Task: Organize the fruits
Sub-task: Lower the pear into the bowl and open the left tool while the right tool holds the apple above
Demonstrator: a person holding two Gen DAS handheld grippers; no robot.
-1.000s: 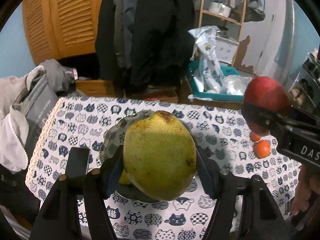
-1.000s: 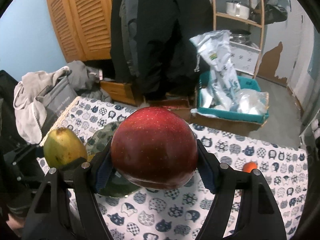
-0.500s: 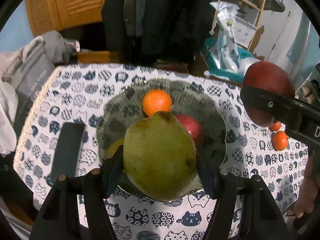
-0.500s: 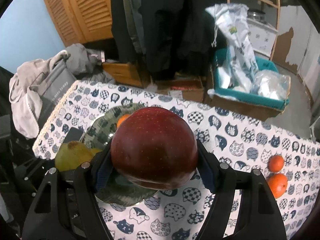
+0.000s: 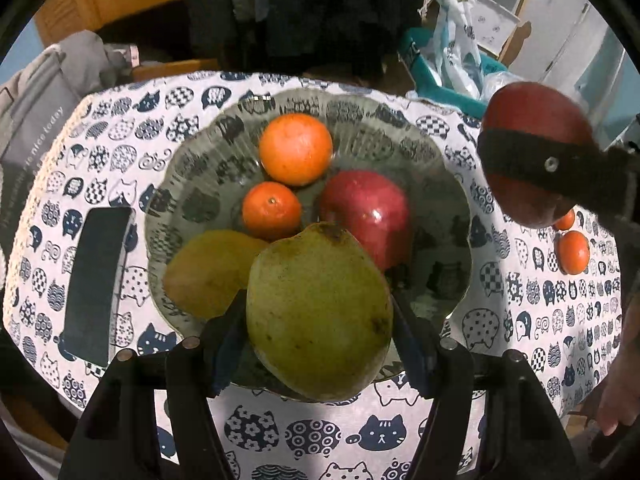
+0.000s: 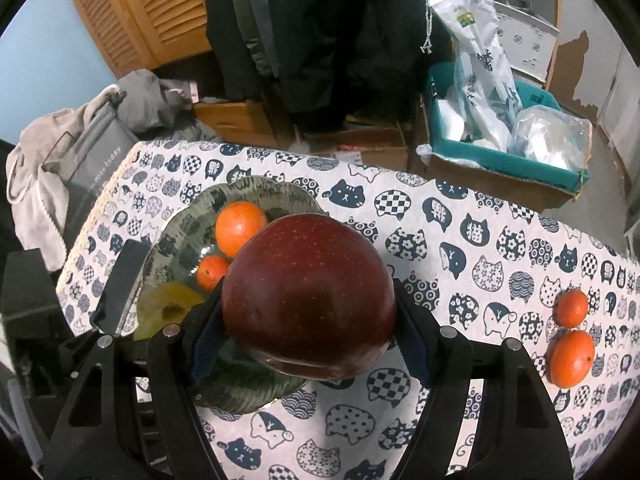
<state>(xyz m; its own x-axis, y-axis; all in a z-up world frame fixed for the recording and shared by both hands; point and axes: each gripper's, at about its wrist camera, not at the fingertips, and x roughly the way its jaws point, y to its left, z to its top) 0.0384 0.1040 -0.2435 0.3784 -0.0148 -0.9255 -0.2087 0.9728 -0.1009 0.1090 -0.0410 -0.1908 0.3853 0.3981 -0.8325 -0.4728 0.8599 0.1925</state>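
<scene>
I'm over the table [image 6: 500, 240] with its cat-print cloth, both loads held above the glass bowl [image 5: 452, 200] near its left end. My left gripper [image 5: 318, 320] pinches a green pear [image 5: 318, 312] above the bowl's near rim; my right gripper [image 6: 308, 304] clamps a red apple [image 6: 308, 288] above its right rim. I judge this the drop-off step: next I must lower each fruit into a free gap and spread the fingers gently. The left view shows the bowl's contents whole: another apple [image 5: 366, 216], a second pear [image 5: 208, 272], a large orange [image 5: 295, 148], a small one [image 5: 271, 210]. The right view alone shows clearly two loose oranges [image 6: 571, 332] near the table's right edge.
</scene>
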